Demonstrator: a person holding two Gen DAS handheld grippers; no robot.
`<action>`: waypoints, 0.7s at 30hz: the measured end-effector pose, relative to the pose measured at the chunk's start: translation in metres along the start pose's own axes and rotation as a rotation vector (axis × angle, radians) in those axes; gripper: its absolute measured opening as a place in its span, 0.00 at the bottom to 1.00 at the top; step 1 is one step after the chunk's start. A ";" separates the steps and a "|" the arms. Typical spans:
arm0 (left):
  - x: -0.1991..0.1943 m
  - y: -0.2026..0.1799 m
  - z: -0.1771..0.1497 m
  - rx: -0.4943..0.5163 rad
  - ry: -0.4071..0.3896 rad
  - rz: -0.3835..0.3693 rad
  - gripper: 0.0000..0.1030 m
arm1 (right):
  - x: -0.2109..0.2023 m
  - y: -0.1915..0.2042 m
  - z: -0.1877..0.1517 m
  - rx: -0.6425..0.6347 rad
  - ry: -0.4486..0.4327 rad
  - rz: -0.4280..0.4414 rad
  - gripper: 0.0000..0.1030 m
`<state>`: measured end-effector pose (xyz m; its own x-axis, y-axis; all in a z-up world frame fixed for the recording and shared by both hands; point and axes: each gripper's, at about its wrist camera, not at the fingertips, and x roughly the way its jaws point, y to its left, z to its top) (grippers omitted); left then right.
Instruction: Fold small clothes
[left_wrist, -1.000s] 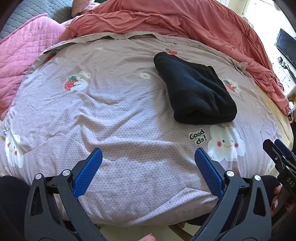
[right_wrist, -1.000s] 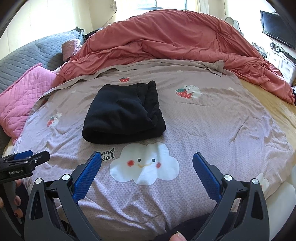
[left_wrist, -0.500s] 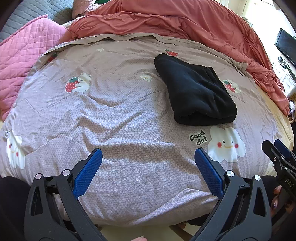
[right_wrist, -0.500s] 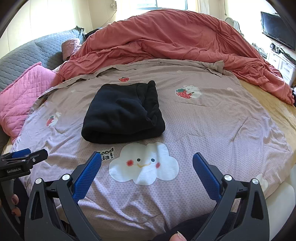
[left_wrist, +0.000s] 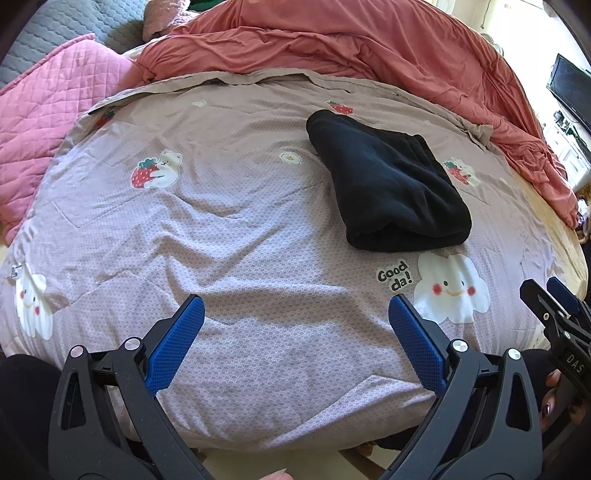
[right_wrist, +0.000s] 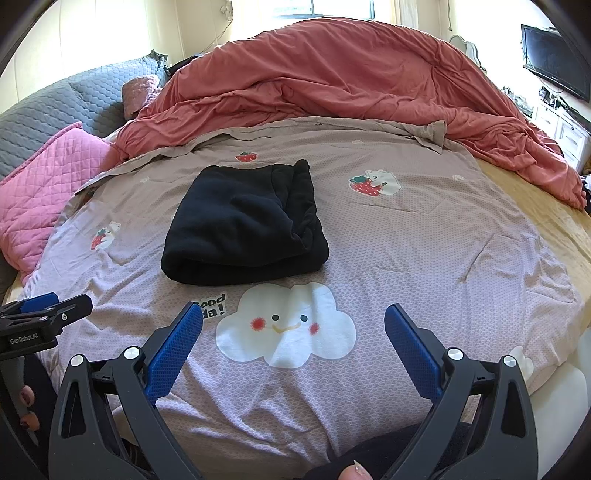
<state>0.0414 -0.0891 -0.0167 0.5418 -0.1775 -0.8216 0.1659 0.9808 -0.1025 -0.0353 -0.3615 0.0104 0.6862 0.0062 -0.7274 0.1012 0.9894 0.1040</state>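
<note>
folded black garment (right_wrist: 245, 229) lies mid-bedspread (right_wrist: 424, 251), open cloth all around.

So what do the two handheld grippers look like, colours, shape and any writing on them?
Both match: the left gripper and right gripper have black skeletal plastic arms with triangular cut-outs, silver pivot screws and blue textured finger pads. White lettering on their sides reads "GenRobot.AI" and "DAS". The fingernails seen nearby are painted dark.

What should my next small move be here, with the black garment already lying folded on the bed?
Probably hold both back and leave it alone. The black garment lies as a compact folded bundle on the printed sheet, beyond the cloud print. The left hand-held gripper and right hand-held gripper are open, empty and short of it. No other loose small clothing shows, so this fold looks done.
</note>
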 end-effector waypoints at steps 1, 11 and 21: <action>0.000 0.000 0.000 0.002 -0.002 0.001 0.91 | 0.000 0.000 0.000 0.000 0.000 0.000 0.95; -0.001 0.000 0.001 0.005 -0.002 0.009 0.91 | 0.000 0.000 0.000 -0.002 0.000 -0.001 0.95; -0.002 -0.002 0.000 0.012 -0.006 0.012 0.91 | 0.000 -0.002 0.000 -0.002 0.001 -0.002 0.95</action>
<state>0.0401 -0.0903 -0.0147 0.5491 -0.1660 -0.8191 0.1689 0.9819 -0.0858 -0.0356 -0.3635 0.0105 0.6855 0.0041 -0.7280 0.1010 0.9898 0.1007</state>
